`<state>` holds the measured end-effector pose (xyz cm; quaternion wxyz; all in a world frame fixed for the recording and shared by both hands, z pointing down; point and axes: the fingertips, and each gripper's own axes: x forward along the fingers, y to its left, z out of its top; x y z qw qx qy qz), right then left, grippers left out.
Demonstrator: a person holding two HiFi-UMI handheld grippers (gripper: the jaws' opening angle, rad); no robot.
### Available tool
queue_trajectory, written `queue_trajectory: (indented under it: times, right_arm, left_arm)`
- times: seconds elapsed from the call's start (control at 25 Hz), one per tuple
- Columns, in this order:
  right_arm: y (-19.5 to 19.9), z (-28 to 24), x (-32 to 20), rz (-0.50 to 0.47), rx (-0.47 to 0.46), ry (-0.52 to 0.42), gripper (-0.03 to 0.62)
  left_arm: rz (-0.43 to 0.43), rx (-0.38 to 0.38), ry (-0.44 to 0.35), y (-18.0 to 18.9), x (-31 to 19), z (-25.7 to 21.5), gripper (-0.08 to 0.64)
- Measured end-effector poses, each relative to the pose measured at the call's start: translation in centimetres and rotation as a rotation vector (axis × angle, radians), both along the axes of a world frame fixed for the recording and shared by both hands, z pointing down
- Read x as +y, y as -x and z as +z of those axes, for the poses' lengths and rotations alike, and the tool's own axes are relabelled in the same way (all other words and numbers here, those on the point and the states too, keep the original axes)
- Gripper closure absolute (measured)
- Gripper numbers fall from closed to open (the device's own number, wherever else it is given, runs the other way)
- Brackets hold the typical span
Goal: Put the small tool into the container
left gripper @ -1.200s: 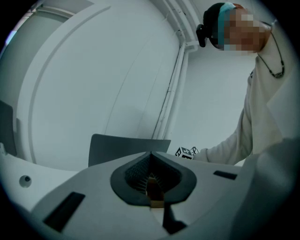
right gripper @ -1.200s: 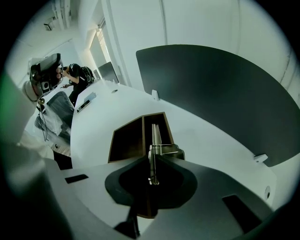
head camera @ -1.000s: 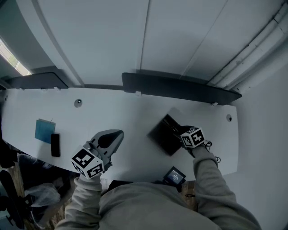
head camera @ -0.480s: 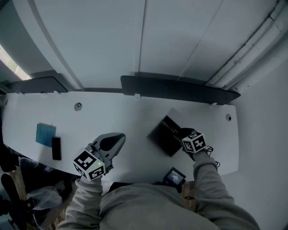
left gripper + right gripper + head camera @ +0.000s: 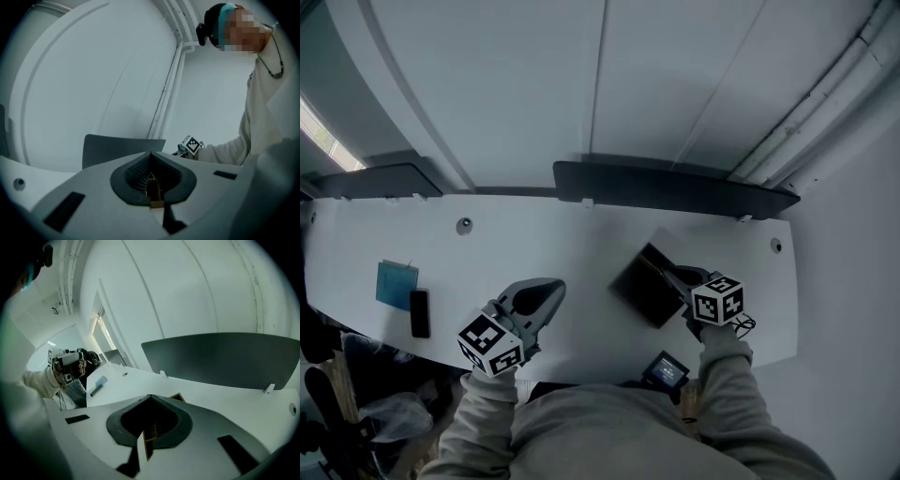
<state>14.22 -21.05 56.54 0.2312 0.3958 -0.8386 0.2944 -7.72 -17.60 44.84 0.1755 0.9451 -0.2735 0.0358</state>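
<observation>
I cannot make out the small tool in the square, dark, open-topped container [image 5: 639, 286] right of centre. My right claw [image 5: 675, 278] has lifted off its near edge, jaws just snapped together, empty. My left claw [image 5: 546, 291] is shut and empty over the smooth white table [image 5: 581, 234], with curved pale walls beyond.

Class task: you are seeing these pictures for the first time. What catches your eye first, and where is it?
The dark container stands out on the white desk, right of centre. The right gripper is at its right edge, jaws just closed with nothing seen between them. The left gripper hangs shut over bare desk further left, with a blue pad near the far left edge.
</observation>
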Motion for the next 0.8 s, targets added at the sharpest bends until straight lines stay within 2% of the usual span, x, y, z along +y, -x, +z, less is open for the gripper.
queue_trajectory:
  times: [0.36,0.8]
  right_arm:
    - [0.6,-3.7,0.2,0.012,-0.088,-0.077,0.571]
    - [1.2,-12.1,0.7,0.006,-0.233,-0.248,0.571]
  left_arm:
    - [0.047,0.006,-0.012,-1.7,-0.4,-0.6,0.558]
    - [0.104,0.016,-0.026,-3.4,-0.9,-1.6,0.558]
